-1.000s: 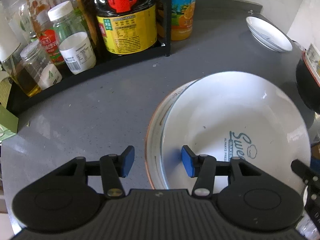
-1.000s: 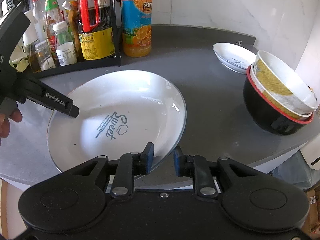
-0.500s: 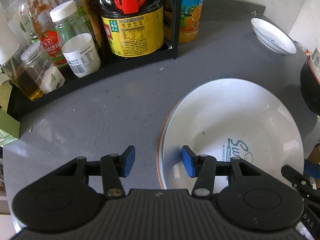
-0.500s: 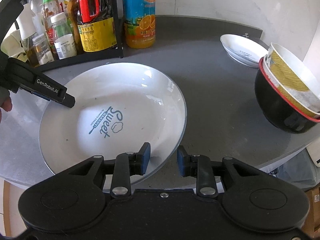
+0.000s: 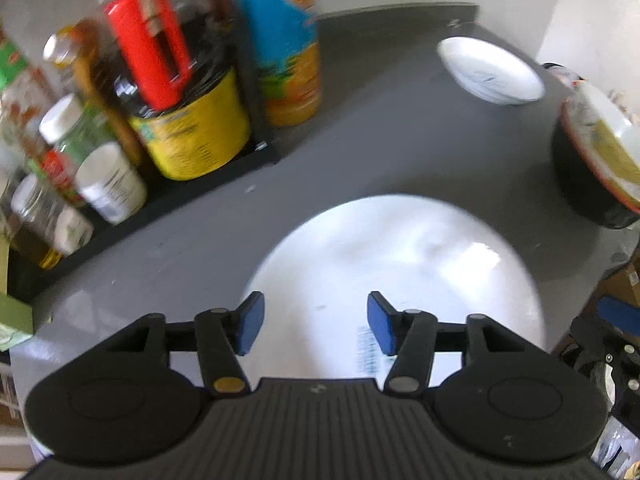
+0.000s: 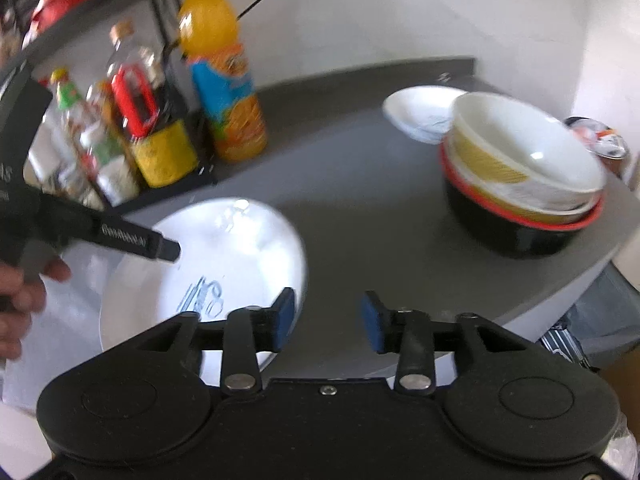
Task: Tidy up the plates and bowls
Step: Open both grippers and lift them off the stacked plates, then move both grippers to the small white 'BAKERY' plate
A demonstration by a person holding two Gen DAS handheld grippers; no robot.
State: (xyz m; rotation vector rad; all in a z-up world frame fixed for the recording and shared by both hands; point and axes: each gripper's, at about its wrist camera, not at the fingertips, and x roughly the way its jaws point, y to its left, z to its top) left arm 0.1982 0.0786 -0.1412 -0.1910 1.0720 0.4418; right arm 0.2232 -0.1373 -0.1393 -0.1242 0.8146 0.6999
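A large white plate [image 5: 400,264] [image 6: 236,256] printed with blue lettering lies flat on the grey counter [image 5: 380,152]. My left gripper [image 5: 312,322] hangs open just above its near edge, holding nothing. My right gripper [image 6: 328,318] is open too, off the plate's right rim with its left pad [image 6: 285,316] over the edge. Stacked bowls [image 6: 520,184] [image 5: 600,168], a black one with a red rim holding lighter ones, stand at the right. A small white dish [image 5: 490,70] [image 6: 420,118] rests at the back.
A black rack [image 5: 224,168] on the left holds several bottles and jars, with an orange drink bottle [image 6: 224,88] beside it. A hand [image 6: 24,292] grips the left tool. The counter's front edge runs close on the right [image 6: 580,280]. Both views are motion-blurred.
My right gripper has opened wide, let go of the plate's rim and lifted back. The left gripper has pulled up and away from the plate. The plate lies flat.
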